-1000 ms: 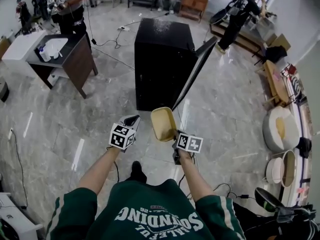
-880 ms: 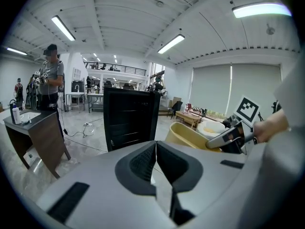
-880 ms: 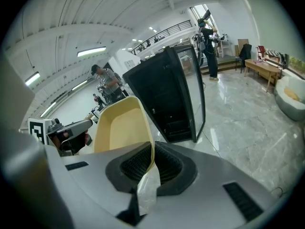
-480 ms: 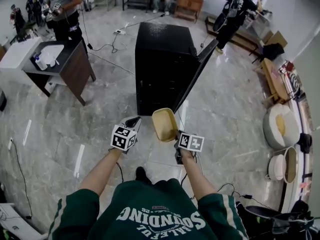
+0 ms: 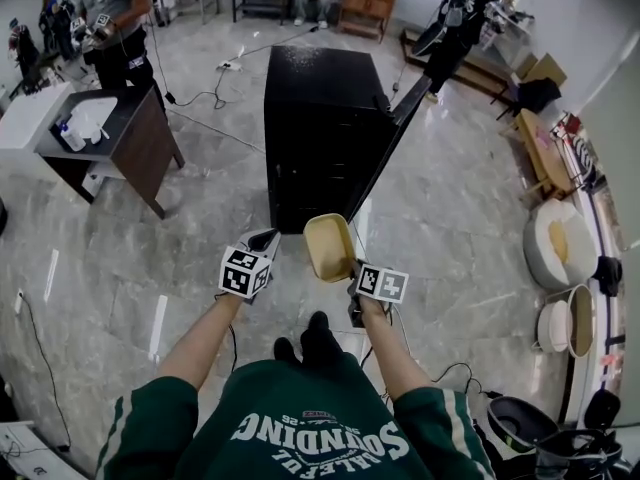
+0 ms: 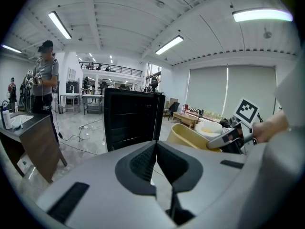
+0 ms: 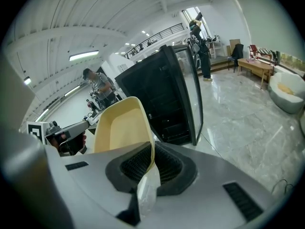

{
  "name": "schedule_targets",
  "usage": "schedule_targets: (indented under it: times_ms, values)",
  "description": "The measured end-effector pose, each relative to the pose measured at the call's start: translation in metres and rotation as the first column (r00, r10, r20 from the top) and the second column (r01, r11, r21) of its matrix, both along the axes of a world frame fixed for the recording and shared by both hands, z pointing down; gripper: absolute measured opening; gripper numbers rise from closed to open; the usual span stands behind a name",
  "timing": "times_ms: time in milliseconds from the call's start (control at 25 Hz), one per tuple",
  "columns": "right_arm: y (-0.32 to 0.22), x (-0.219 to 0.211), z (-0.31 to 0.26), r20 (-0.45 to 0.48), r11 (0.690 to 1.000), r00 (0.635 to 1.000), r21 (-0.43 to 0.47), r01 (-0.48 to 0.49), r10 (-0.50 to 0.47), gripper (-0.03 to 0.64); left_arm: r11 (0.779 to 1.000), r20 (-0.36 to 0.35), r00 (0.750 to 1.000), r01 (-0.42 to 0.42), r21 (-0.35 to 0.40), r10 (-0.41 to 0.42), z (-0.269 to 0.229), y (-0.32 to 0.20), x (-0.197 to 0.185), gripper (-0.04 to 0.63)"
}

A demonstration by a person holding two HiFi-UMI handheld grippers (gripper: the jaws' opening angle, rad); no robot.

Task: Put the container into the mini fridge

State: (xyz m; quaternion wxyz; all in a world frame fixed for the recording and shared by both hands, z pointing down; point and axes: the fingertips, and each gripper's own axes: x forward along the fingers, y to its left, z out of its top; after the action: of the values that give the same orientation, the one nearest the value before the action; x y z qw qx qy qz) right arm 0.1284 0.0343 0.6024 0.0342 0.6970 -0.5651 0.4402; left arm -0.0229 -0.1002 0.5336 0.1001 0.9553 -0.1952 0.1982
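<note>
A pale yellow container (image 5: pixel 329 247) hangs in the air in front of the black mini fridge (image 5: pixel 320 128). My right gripper (image 5: pixel 352 271) is shut on the container's rim (image 7: pixel 151 149); a bit of clear film hangs below the jaws. The container (image 7: pixel 123 124) tilts up, its hollow facing left. The fridge door (image 7: pixel 187 92) stands open to the right. My left gripper (image 5: pixel 266 241) is shut and holds nothing, just left of the container (image 6: pixel 190 137). In the left gripper view the fridge (image 6: pixel 131 116) is straight ahead.
A dark wooden desk (image 5: pixel 125 138) with a white sink top stands to the left, a person (image 5: pixel 110 13) behind it. Cables (image 5: pixel 210 78) lie on the marble floor. Round white cushions (image 5: pixel 555 253) and benches line the right wall.
The fridge looms slightly nearer and the view has shifted forward; a foot now shows below the grippers. Both grippers keep their hold and spacing.
</note>
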Motion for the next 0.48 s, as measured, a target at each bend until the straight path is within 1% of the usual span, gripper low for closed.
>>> schedule_targets:
  times_ms: [320,480]
  values:
    - [-0.037,0.019,0.006,0.002,1.0,1.0,0.012,-0.011,0.011,0.048,1.0,-0.005,1.0,0.003,0.013,-0.002,0.0,-0.03,0.019,0.015]
    - [-0.063,0.03,0.01,0.009,1.0,1.0,0.016,-0.005,0.005,0.048,1.0,0.009,1.0,0.006,0.02,-0.006,0.001,-0.05,0.031,0.015]
